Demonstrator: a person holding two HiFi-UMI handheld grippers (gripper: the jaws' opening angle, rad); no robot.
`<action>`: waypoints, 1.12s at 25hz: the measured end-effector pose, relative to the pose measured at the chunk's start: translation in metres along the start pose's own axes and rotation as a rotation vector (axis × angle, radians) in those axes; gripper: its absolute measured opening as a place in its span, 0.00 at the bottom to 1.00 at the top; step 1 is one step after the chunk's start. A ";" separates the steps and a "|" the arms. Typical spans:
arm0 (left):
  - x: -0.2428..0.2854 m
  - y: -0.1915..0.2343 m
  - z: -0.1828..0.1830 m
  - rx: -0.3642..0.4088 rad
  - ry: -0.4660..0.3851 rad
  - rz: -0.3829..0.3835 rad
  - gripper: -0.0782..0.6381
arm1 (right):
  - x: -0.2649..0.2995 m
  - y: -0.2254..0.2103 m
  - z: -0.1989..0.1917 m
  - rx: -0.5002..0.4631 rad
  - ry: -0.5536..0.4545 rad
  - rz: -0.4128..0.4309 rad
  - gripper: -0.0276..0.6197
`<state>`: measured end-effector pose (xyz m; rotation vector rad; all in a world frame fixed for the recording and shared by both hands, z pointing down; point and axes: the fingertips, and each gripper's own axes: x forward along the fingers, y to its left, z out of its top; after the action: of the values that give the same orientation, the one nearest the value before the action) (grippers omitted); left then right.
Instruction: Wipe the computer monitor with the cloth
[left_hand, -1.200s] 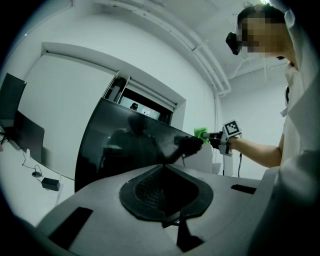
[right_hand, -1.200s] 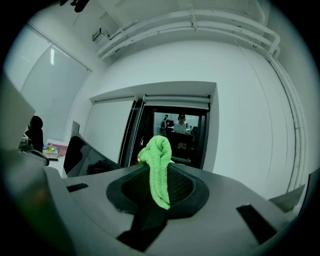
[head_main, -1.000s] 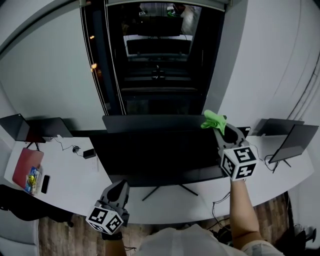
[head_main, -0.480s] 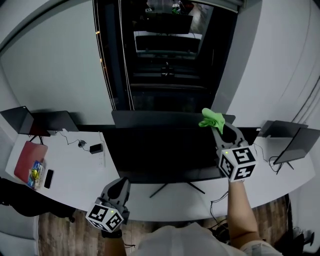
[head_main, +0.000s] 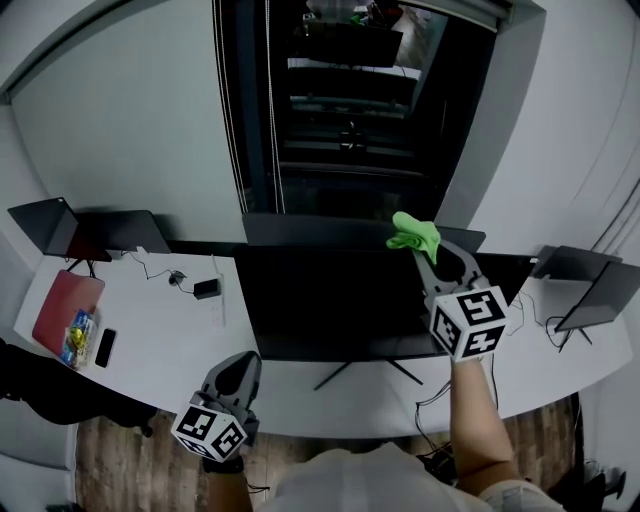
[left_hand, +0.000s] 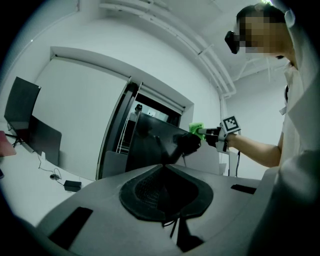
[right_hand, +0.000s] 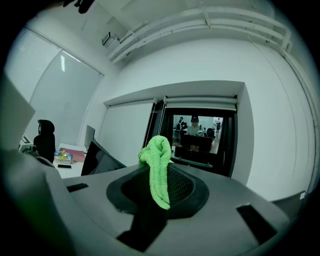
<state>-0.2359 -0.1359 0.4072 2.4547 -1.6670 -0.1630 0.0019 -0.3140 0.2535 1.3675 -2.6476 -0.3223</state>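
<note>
1. Right gripper (head_main: 428, 258): jaws clamped on green cloth (head_main: 413, 233), held at the top edge of the monitor (head_main: 330, 300), right of centre; contact unclear.
2. Left gripper (head_main: 240, 368): jaws pressed together, nothing between, below the monitor's lower left corner.

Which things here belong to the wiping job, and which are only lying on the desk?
For the job: monitor, cloth, right tool holding it.
Only lying about: phone, red folder, power adapter.
</note>
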 end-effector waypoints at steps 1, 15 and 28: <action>-0.002 0.002 0.000 0.000 -0.001 0.004 0.14 | 0.003 0.005 0.002 0.002 -0.003 0.009 0.15; -0.042 0.035 -0.001 -0.011 0.002 0.058 0.14 | 0.045 0.101 0.028 -0.013 -0.035 0.159 0.15; -0.075 0.056 -0.005 -0.024 -0.011 0.120 0.14 | 0.076 0.174 0.046 -0.054 -0.046 0.281 0.15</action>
<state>-0.3138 -0.0866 0.4231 2.3325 -1.8003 -0.1798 -0.1887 -0.2727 0.2553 0.9657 -2.7974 -0.3891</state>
